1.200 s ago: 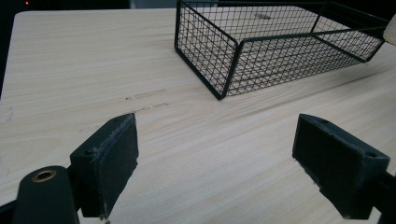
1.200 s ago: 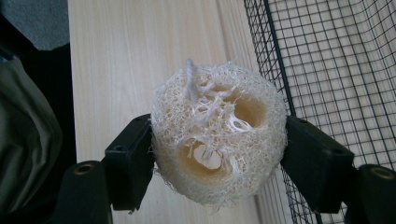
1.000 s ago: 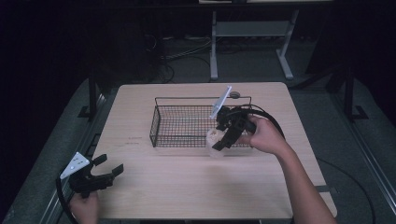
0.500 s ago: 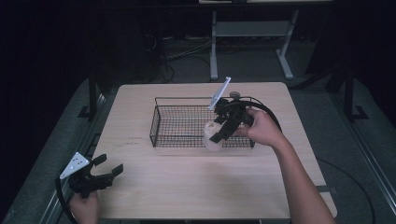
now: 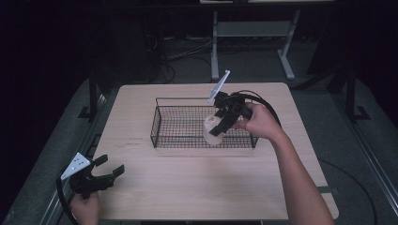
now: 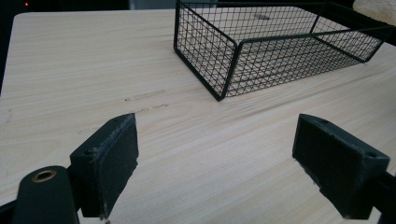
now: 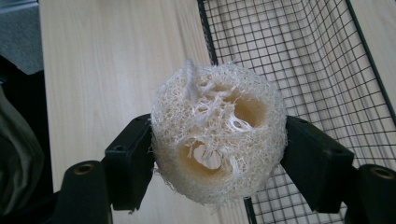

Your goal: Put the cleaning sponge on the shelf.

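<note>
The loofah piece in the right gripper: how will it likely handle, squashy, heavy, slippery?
The loofah is an open fibrous web with holes, so probably light and springy. Its rough surface should resist slipping between the right gripper's pads. Its rounded outline suggests it might roll once dropped into the basket.

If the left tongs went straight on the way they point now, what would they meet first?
Probably the wire basket. The left tongs stand open over bare table, and the basket's near corner lies ahead, slightly right of their centre line. Depth is unclear, so they might only graze that corner.
</note>
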The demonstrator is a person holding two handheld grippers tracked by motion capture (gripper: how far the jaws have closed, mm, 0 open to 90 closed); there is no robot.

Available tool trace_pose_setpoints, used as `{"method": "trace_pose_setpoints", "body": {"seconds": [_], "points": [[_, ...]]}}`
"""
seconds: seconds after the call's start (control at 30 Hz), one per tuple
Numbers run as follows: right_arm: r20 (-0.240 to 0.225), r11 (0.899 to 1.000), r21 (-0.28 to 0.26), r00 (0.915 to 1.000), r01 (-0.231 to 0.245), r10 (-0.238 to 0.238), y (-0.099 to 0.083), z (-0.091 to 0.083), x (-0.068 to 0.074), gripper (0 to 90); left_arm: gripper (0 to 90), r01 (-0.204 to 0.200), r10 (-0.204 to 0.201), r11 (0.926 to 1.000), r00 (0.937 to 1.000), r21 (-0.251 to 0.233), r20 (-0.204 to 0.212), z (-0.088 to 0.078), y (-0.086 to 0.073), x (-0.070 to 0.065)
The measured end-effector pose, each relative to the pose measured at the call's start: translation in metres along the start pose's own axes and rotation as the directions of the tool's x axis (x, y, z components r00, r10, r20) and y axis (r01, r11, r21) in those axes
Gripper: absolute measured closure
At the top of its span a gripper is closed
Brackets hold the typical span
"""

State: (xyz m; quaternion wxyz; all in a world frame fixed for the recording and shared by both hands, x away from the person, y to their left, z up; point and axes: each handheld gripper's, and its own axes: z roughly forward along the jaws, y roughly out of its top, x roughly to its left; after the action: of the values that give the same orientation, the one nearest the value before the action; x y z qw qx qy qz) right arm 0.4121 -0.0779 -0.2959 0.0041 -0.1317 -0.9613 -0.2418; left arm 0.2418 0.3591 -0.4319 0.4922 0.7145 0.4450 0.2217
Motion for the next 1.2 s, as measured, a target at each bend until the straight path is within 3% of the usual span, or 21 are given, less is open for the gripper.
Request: {"method": "trace_pose_setpoints", "body": {"seconds": [0.27,0.8,1.2], "points": [[-0.002,1.0,0.01,1.0,0.0,0.0,0.007,0.005,-0.008,28.6,13.8,-0.002,0.002,1.0,1.0,0.003,0.005,0.001,0.0,0.0],[0.019,0.998,-0.009,0.9975,-0.068,0.068,0.001,0.01,-0.031,28.6,13.8,-0.002,0.002,1.0,1.0,0.001,0.003,0.0,0.0,0.0],[0.038,0.996,0.036,0.996,-0.083,0.082,0.011,0.018,-0.046,28.5,13.8,0.002,-0.002,1.0,1.0,0.0,0.003,0.0,0.0,0.001]]}}
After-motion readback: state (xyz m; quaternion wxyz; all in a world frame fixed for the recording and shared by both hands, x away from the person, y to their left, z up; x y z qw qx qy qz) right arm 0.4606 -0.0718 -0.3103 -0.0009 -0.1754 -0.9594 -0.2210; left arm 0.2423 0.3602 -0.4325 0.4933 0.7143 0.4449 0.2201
